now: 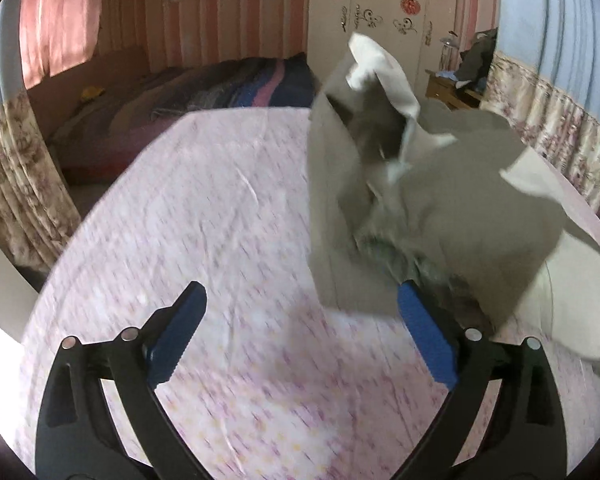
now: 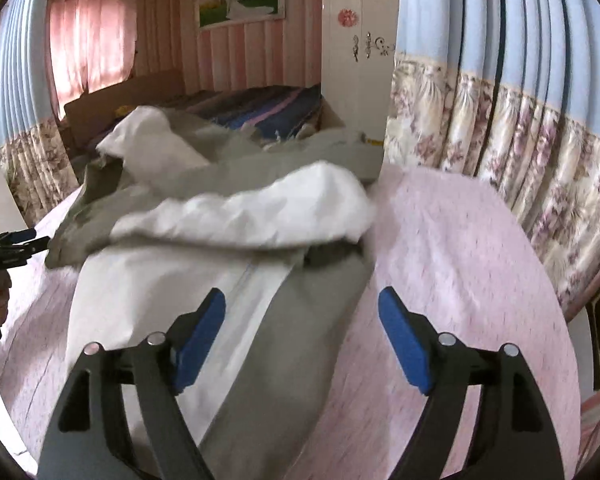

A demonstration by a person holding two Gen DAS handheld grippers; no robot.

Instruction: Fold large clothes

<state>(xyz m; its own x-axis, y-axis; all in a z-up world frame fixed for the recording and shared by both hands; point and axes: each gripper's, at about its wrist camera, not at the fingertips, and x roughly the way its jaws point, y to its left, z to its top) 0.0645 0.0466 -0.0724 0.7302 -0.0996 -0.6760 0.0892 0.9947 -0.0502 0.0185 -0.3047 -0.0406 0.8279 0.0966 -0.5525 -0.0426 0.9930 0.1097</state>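
A large grey garment with white lining (image 1: 440, 208) lies crumpled on the pink patterned sheet (image 1: 228, 216), with one part sticking up. My left gripper (image 1: 300, 300) is open over the sheet, and its right finger touches the garment's near edge. In the right wrist view the garment (image 2: 236, 216) lies bunched in front, white lining folded over the grey. My right gripper (image 2: 302, 300) is open just above the garment's near grey part, holding nothing. The left gripper (image 2: 16, 240) shows at the far left edge next to the garment.
The sheet (image 2: 460, 260) covers a raised surface whose edge drops off on the left and right. A bed with a dark striped blanket (image 1: 228, 84) lies behind. Floral curtains (image 2: 500, 120) hang close on the right. A white wardrobe (image 1: 380, 20) stands at the back.
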